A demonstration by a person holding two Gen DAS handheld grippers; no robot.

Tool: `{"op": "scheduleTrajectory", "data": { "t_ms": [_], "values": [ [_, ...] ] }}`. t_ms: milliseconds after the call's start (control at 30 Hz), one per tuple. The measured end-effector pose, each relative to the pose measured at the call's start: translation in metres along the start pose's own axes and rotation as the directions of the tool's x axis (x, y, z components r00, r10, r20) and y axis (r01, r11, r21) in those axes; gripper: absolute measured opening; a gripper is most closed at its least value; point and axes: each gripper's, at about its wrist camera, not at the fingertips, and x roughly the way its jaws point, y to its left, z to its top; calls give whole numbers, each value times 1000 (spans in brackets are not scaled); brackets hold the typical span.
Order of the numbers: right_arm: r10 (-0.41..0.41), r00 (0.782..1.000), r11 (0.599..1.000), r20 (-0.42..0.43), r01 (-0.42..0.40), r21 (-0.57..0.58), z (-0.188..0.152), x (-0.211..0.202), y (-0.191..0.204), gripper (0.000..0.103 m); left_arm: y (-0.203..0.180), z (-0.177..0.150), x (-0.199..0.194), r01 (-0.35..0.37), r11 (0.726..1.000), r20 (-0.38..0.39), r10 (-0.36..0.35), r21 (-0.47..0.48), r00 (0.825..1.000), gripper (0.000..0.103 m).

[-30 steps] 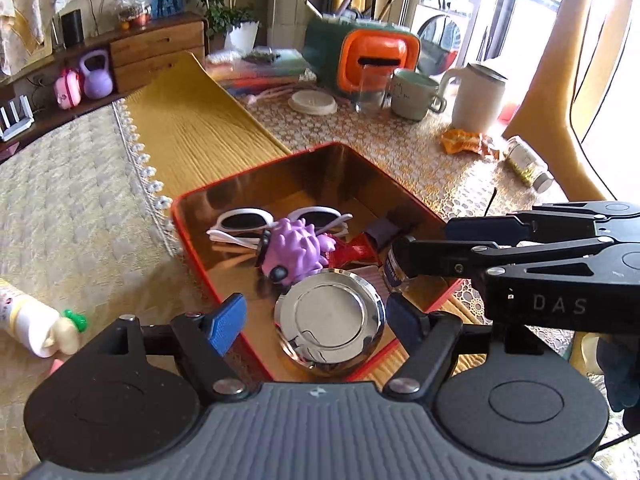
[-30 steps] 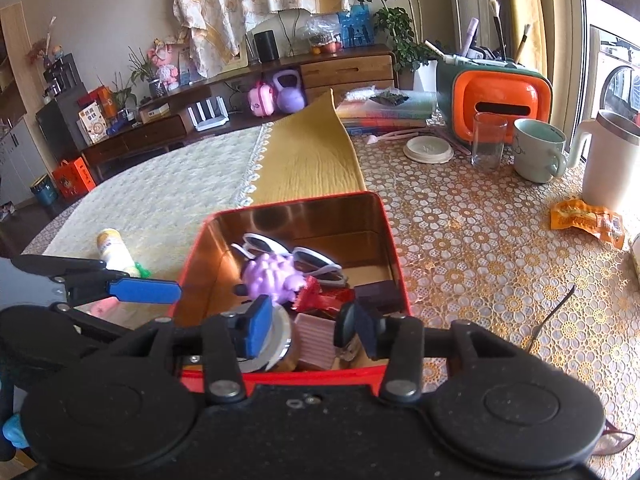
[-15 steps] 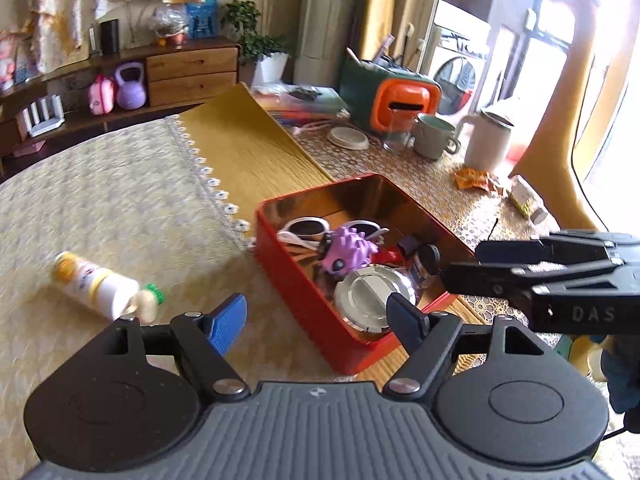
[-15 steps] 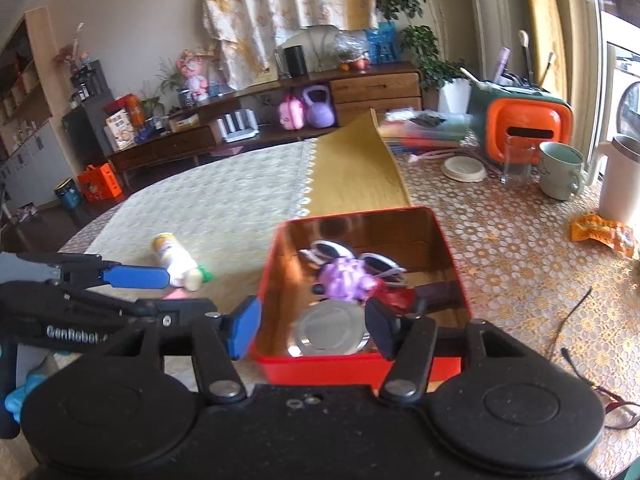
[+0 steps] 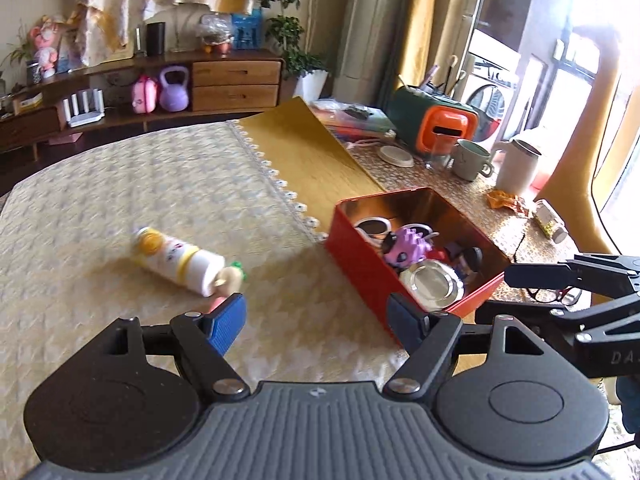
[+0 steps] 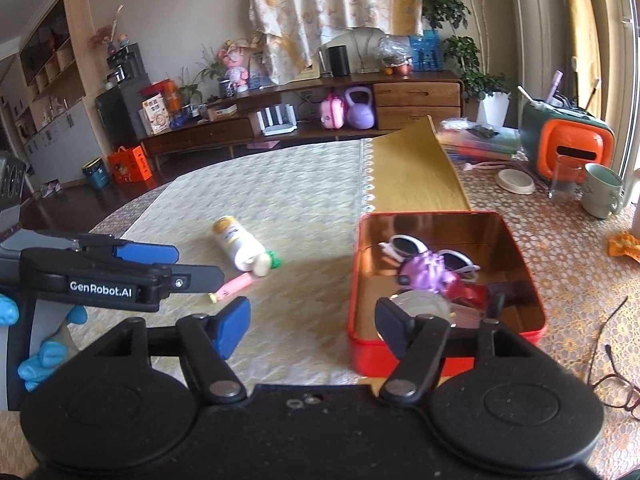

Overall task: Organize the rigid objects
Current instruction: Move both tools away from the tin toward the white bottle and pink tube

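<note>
a pale patterned cloth [image 6: 280, 208] is covering the table, a wooden sideboard [image 6: 416, 100] standing at 12 o'clock. the red tin [image 6: 448, 356] is sitting at 3 o'clock of the white bottle [image 6: 238, 246]. left gripper [image 5: 316, 320] is hovering wide, empty; right gripper [image 6: 312, 320], jaws just opening, is gripping nothing.

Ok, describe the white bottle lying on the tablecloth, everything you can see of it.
The white bottle lies on its side on the cream tablecloth, left of the red tin and apart from it. It is a plastic-looking cylinder with a yellow label band and small printed pictures, a cream cap and a green tip toward the camera. A pink marker lies just in front. Neither tool touches it.
</note>
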Motion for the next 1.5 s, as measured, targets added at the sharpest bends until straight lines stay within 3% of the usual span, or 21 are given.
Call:
{"op": "scheduleTrajectory", "data": {
  "t_ms": [67,167,333,433,867,1133,1267,1367,1500],
  "values": [
    [6,1000,1000,-2,-6,-11,-2,2,9,74,8,-4,-3,-18,1000,-1,18,-6,1000,83],
    [18,1000,1000,-8,-18,-21,-3,8,21,80,20,-9,-7,-44,999,4,44,-14,999,83],
    [37,999,999,-1,-37,-37,-4,18,38,99,43,-12,-10,-93,995,13,94,-45,996,83],
    [44,999,998,-2,-44,-50,-4,24,49,101,60,-13,-10,-142,987,21,144,-77,989,83],
    [65,996,996,-63,-68,-50,-5,66,70,103,110,-5,10,-234,961,0,237,-145,972,83],
    [67,993,993,-94,-75,-87,-2,96,82,102,122,14,39,-230,959,-25,229,-163,973,83],
    [46,992,990,-117,-60,-125,-2,116,88,102,116,23,72,-323,943,-79,317,-74,945,83],
    [40,990,987,-132,-59,-150,-2,132,91,101,121,30,85,-293,948,-94,283,-120,954,83],
    [26,990,984,-141,-50,-169,1,154,95,101,123,44,104,-308,940,-107,294,-147,950,83]
  ]
}}
